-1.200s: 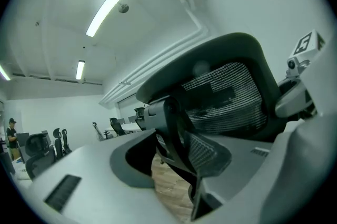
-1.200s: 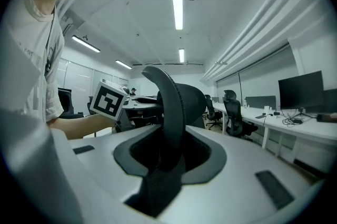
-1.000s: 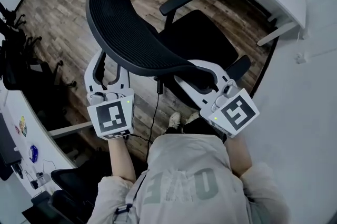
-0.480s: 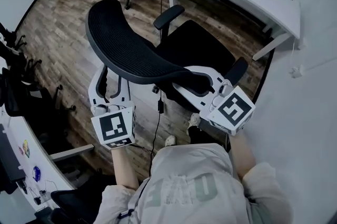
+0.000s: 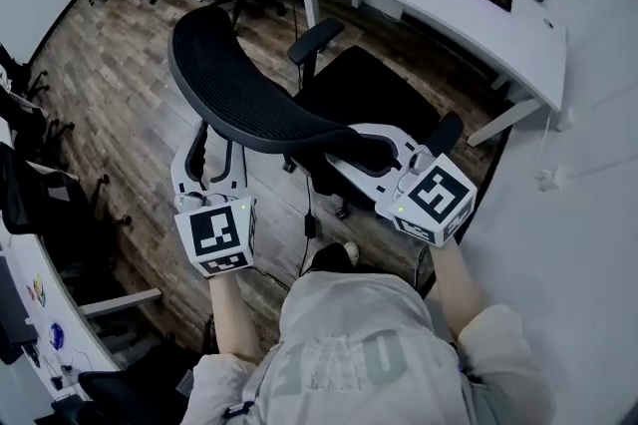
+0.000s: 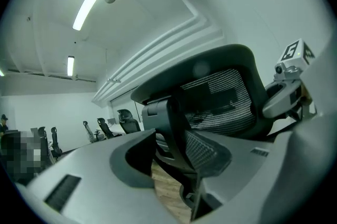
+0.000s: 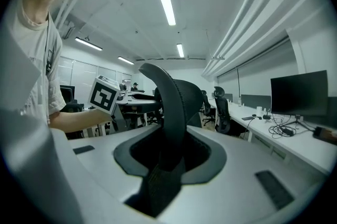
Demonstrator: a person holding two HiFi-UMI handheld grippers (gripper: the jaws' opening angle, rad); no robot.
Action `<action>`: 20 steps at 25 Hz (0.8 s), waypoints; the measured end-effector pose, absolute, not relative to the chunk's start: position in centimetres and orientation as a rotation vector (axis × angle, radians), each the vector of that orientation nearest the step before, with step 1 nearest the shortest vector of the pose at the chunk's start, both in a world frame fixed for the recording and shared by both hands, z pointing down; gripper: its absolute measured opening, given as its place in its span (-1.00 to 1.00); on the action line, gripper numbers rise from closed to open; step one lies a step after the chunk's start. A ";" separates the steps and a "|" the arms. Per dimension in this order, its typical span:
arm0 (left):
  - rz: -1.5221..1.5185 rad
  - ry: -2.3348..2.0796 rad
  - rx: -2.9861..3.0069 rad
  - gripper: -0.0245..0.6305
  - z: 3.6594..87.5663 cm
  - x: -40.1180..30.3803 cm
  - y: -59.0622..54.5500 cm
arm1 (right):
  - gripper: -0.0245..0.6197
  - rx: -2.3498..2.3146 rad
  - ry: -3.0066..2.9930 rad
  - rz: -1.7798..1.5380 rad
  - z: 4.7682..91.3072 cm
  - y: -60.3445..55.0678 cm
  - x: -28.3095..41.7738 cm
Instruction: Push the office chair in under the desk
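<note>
Office chair [image 5: 249, 94]: stands on the wood floor [image 5: 130, 74], seat turned toward the white desk [image 5: 498, 14], near it but not yet under it. Left gripper [image 5: 211, 152]: clamped on the left edge of the chair's back. Right gripper [image 5: 371, 154]: clamped on the right edge.

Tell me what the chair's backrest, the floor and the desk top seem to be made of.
The backrest: black mesh fabric, matte, going by its fine ribbed weave.
The floor: wood or wood-look planks, with visible grain and seams.
The desk top: smooth white board, probably laminate; faint sheen, no grain.
</note>
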State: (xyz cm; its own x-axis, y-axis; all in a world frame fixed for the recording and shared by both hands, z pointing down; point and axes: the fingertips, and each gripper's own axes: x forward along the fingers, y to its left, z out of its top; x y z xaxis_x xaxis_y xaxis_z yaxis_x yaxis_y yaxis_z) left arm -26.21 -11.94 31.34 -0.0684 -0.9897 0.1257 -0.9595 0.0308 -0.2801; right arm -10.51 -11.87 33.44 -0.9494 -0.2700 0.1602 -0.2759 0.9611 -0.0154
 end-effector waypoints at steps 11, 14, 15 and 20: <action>-0.397 2.086 -2.138 -0.38 31.7 -21.1 -23.8 | -0.57 0.467 -2.936 0.032 33.6 -23.7 -5.5; -0.393 2.046 -2.166 -0.38 31.5 -19.0 -27.6 | -0.57 0.486 -2.929 0.028 33.5 -27.5 -3.4; -0.394 2.032 -2.179 -0.38 31.4 -18.3 -28.8 | -0.57 0.491 -2.927 0.035 33.5 -28.7 -2.7; -0.389 1.993 -2.233 -0.38 31.4 -15.1 -33.9 | -0.58 0.498 -2.926 0.055 33.5 -34.0 0.6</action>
State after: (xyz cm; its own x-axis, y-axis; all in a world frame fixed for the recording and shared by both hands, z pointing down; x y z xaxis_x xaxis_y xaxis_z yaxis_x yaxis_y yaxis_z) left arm -15.09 -33.87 31.44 0.0984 -0.9892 0.1086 -0.9574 -0.1239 -0.2607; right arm 0.56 -34.04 33.49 -0.9291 -0.3253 0.1758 -0.3316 0.9434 -0.0072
